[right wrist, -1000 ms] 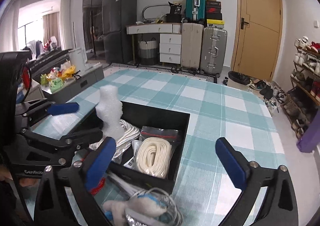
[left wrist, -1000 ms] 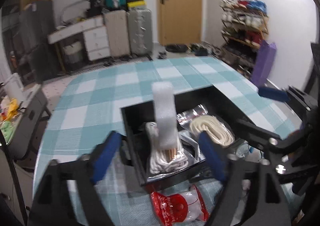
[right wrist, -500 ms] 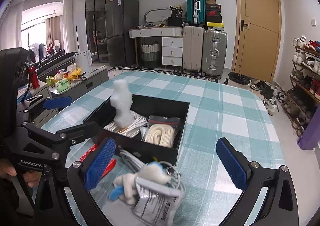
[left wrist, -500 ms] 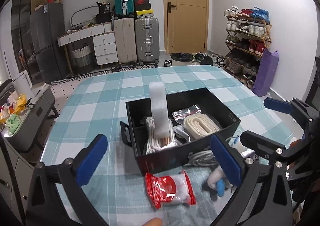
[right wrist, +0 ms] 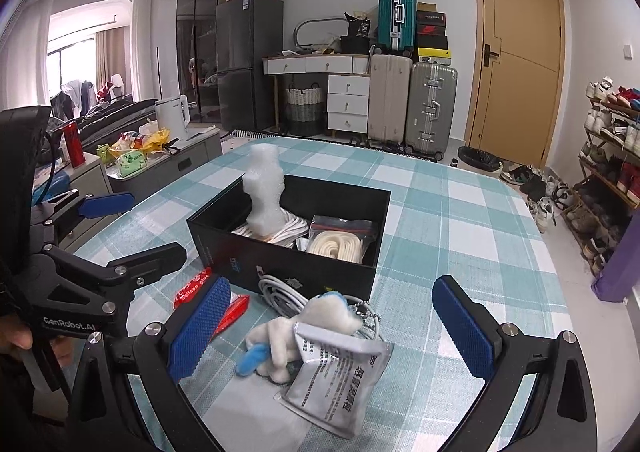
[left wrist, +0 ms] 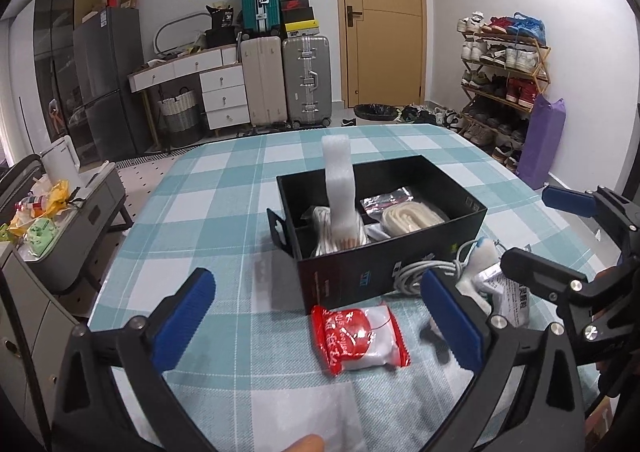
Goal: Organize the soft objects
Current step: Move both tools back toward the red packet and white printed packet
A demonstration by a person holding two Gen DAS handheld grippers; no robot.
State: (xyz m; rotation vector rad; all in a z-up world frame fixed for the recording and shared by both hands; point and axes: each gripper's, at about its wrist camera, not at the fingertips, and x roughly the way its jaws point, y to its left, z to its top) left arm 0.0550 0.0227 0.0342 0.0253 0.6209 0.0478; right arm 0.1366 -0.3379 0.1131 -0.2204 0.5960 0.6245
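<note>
A black box (left wrist: pixel 472 217) (right wrist: pixel 224 248) stands on the checked table. In it are a tall white foam piece (left wrist: pixel 340 188) (right wrist: pixel 264 188), white cords and a bagged coil of white rope (left wrist: pixel 412 214) (right wrist: pixel 340 246). In front of the box lie a red-and-white packet (left wrist: pixel 358 336) (right wrist: pixel 192 286), a white cable (right wrist: pixel 280 292), a white-and-blue plush toy (right wrist: pixel 296 328) (left wrist: pixel 480 264) and a silver pouch (right wrist: pixel 336 376). My left gripper (left wrist: pixel 320 320) is open above the packet. My right gripper (right wrist: pixel 328 328) is open above the plush toy.
The table (left wrist: pixel 224 212) has a teal checked cloth; its left edge drops to a grey cabinet (left wrist: pixel 68 228). Suitcases (left wrist: pixel 288 80), drawers, a door and a shoe rack (left wrist: pixel 504 68) stand behind.
Both grippers have pulled back and up from the box. The packet, plush toy and pouch in front of the box came fully into view. Both stay open.
</note>
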